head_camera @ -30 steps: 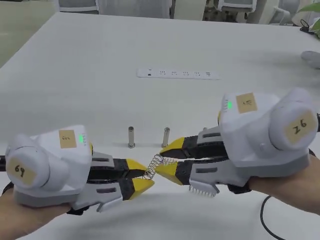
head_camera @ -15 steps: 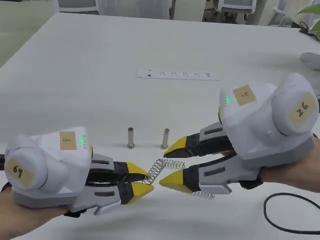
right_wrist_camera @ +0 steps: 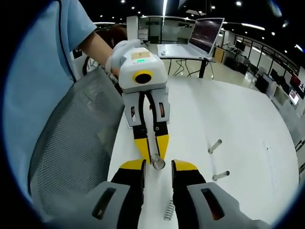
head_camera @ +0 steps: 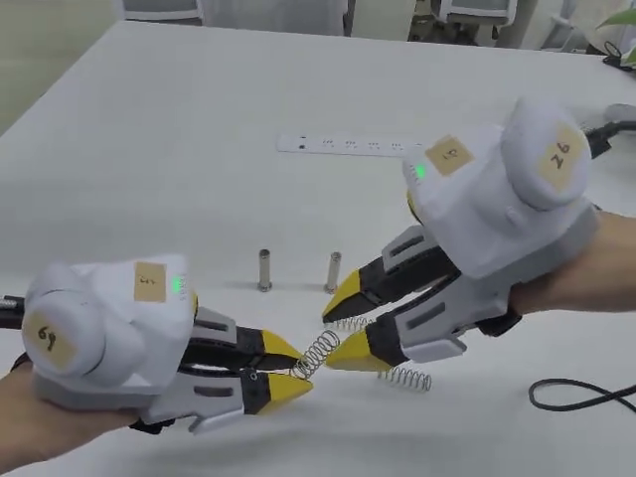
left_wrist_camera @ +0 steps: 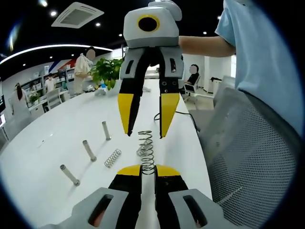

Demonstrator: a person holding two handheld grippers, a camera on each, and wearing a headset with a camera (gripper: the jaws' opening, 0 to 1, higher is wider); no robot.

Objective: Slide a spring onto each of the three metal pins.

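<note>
Metal spring [head_camera: 316,355] pinched in left gripper [head_camera: 303,370] pokes toward right gripper [head_camera: 331,340].

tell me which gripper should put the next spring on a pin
Left, likely. The left gripper is shut on a spring, with a bare pin standing just beyond; the right gripper is open, holding nothing.

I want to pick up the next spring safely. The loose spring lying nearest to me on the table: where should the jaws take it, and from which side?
Probably from above, near one end of the spring, pinching across its coils. It lies flat on the table, so its sides are reachable, and the other end stays free for a pin.
</note>
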